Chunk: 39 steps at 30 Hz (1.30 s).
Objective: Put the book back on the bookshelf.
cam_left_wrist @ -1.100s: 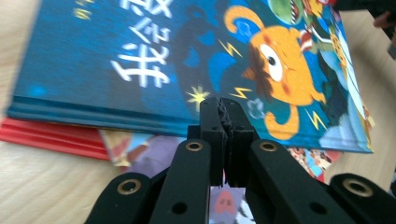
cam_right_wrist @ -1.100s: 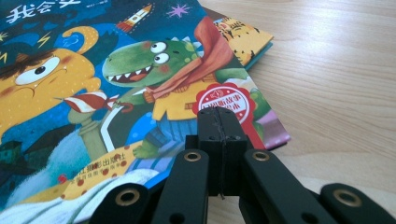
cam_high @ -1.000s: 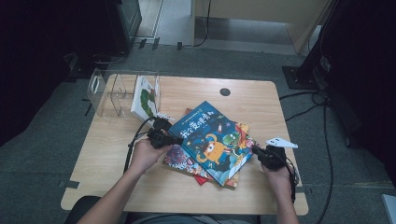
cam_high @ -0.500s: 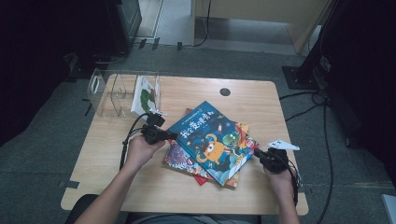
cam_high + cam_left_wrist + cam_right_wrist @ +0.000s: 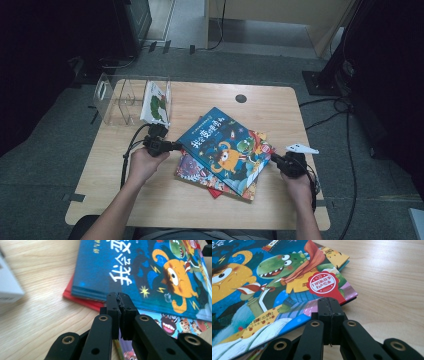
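The blue picture book [image 5: 225, 150] lies on top of a stack of books [image 5: 200, 172] at mid-table, between the left gripper [image 5: 176, 146] and right gripper [image 5: 274, 159], both with jaws together and empty at its edges. A clear rack [image 5: 117, 100] holding one upright book [image 5: 156, 102] stands just behind the left gripper, on the wooden table [image 5: 280, 110].

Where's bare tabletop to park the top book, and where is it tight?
Free: the far right corner of the table, past the blue book and right of the black hole; also the near strip in front of the stack, between the forearms. Tight: far left, where the clear box and its upright book stand near the left gripper.
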{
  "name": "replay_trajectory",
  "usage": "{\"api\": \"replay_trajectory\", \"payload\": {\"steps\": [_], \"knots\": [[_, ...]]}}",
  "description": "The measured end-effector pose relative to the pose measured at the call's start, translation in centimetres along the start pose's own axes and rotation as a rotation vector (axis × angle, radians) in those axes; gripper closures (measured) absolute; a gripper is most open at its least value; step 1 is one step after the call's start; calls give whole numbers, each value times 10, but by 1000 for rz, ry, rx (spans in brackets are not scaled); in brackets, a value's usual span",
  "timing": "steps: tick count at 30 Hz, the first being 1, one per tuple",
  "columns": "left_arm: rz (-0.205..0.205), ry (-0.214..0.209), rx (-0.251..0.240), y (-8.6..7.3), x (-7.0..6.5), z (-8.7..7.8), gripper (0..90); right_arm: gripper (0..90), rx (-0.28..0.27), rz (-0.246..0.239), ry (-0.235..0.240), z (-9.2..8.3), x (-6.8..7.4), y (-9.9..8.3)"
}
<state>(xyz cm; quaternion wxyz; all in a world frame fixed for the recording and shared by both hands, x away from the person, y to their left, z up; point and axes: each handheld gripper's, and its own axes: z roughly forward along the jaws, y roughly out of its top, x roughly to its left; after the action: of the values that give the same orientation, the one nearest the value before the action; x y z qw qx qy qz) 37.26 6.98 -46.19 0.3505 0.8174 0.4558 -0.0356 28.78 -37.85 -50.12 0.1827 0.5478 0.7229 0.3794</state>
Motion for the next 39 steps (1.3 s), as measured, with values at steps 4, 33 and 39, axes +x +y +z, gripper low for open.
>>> {"api": "replay_trajectory", "payload": {"steps": [4,33,39], "knots": [[-24,15,-17,-6,7,-7,885,900,1,5,-1,7,-3,5],[-134,114,-59,-31,43,-5,878,900,-5,29,39,49,-5,40],[-139,118,-56,-29,45,-1,881,900,3,30,51,48,-4,39]]}}
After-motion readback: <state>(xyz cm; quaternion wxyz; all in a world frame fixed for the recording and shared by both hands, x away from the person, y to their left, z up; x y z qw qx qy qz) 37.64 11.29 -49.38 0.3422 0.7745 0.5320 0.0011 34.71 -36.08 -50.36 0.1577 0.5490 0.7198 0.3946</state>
